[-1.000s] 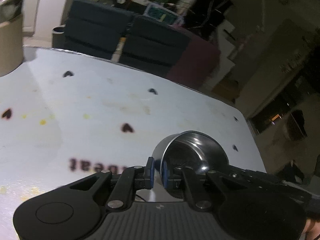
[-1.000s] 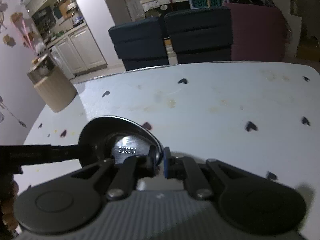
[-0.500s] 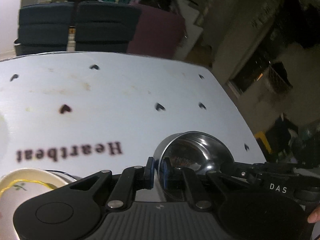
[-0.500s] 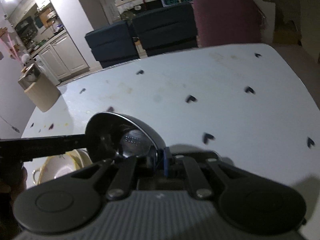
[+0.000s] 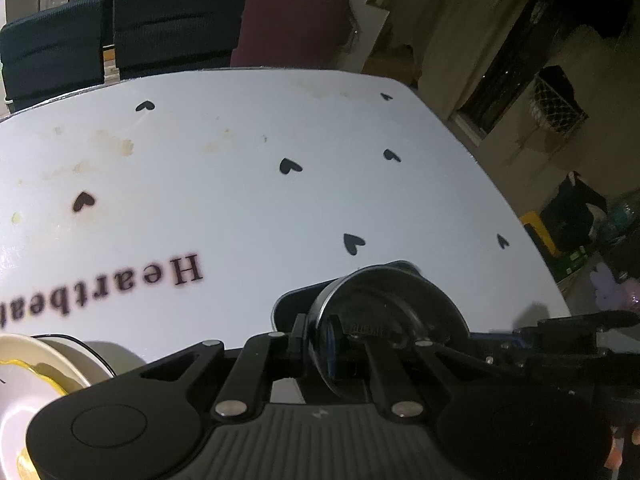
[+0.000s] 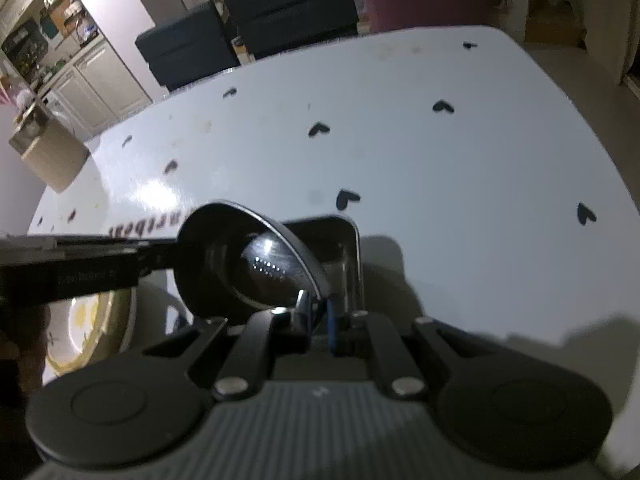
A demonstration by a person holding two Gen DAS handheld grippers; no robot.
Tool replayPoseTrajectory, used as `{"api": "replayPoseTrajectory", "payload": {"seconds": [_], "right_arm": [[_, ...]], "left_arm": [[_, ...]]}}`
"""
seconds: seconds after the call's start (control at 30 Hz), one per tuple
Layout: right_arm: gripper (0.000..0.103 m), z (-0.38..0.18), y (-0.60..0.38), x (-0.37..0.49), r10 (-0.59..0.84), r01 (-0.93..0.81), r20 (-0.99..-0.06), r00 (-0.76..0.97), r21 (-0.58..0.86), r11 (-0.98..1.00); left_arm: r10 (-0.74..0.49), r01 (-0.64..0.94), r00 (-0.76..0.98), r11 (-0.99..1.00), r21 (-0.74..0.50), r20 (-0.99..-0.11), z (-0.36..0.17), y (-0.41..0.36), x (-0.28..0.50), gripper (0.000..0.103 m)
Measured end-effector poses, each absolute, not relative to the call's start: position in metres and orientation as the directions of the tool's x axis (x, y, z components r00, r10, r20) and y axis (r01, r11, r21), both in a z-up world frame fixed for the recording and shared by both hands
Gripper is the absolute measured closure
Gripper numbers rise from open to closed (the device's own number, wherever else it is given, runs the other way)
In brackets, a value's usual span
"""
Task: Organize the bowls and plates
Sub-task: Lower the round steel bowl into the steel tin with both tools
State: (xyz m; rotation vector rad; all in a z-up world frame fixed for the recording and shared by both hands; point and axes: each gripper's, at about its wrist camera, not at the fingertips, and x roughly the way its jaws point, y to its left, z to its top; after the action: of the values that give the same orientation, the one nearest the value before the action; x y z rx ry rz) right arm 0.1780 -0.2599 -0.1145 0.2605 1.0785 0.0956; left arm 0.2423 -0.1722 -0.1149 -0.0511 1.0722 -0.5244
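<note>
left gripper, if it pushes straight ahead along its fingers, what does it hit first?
The left gripper is already clamped on the steel bowl's rim, so the bowl leads. Just beyond it sits a dark square container, likely first contact; past that, bare white table. Depth is unclear.

Bare tabletop [image 5: 360, 128] ahead; cream bowl [image 5: 24, 384] close left.

The tablecloth [image 5: 248, 216] is white, scattered with small black hearts, black lettering and yellowish stains. The bowl [image 6: 256, 268] is shiny silver steel. At the near left edge, a cream plate [image 5: 24, 368] carries a wavy yellow rim line. Both grippers' bodies are black with blue pads [image 5: 330, 344].
</note>
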Motion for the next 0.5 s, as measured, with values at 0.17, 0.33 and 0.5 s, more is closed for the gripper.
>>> {"api": "replayPoseTrajectory", "payload": {"seconds": [0.17,0.33,0.5], "right_arm": [[0.094,-0.125,-0.256,0.18,0.202,0.032,-0.876,0.439,0.24,0.97],[0.094,-0.13,-0.252,0.186,0.194,0.035,-0.886,0.42,0.23,0.973],[0.094,-0.138,-0.246,0.195,0.179,0.038,-0.9,0.398,0.211,0.977]], "left_arm": [[-0.424,0.37,0.362,0.883,-0.289,-0.83,-0.122,-0.174,0.248,0.094],[-0.411,0.378,0.338,0.883,-0.278,-0.847,-0.13,-0.179,0.252,0.094],[-0.395,0.391,0.324,0.883,-0.259,-0.86,-0.137,-0.184,0.254,0.094]]}}
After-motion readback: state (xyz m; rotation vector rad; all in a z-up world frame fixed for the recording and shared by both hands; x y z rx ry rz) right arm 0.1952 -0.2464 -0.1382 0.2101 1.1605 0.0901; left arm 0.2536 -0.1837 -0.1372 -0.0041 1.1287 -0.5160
